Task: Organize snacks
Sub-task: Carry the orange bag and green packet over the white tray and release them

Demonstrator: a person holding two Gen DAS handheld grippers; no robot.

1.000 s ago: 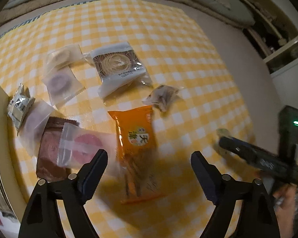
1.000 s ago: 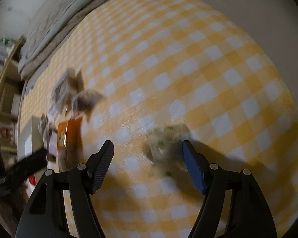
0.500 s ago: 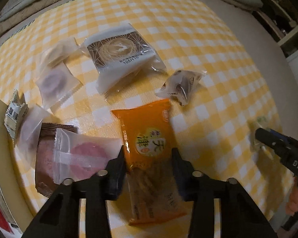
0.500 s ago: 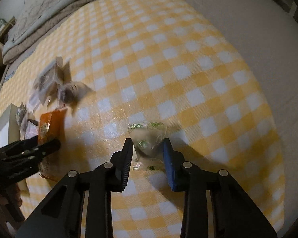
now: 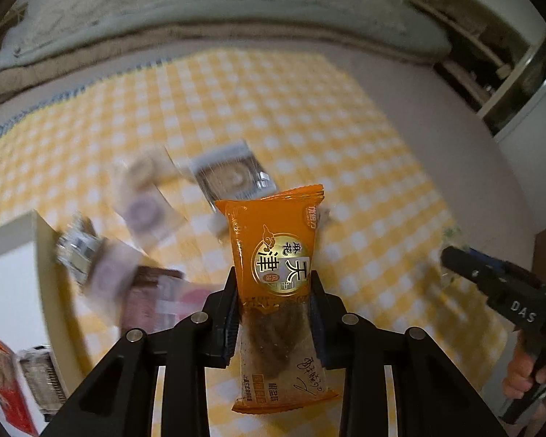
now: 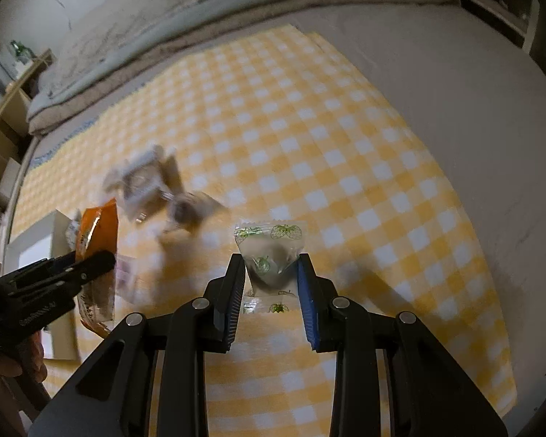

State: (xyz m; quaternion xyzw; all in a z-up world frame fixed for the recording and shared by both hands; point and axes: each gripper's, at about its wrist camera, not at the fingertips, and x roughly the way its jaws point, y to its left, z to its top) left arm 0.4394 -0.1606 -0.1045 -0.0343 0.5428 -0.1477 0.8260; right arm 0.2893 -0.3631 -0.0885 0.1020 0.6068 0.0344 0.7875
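- The orange foil snack packet with a clear lower half (image 5: 276,255) bears a round gold-rimmed emblem with the large characters 天津 and the smaller 麻花.
- At its 1 o'clock corner stands a small vertical brand mark, too small to read.
- Its clear lower half carries a handwritten-style signature at 5 o'clock and small print at 6 o'clock; neither is legible.
- The black handheld gripper body at 3 o'clock (image 5: 506,291) bears the white letters "DAS".

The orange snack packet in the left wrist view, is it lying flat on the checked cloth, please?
No, the orange snack packet is clamped between the left tongs and held up off the checked cloth.
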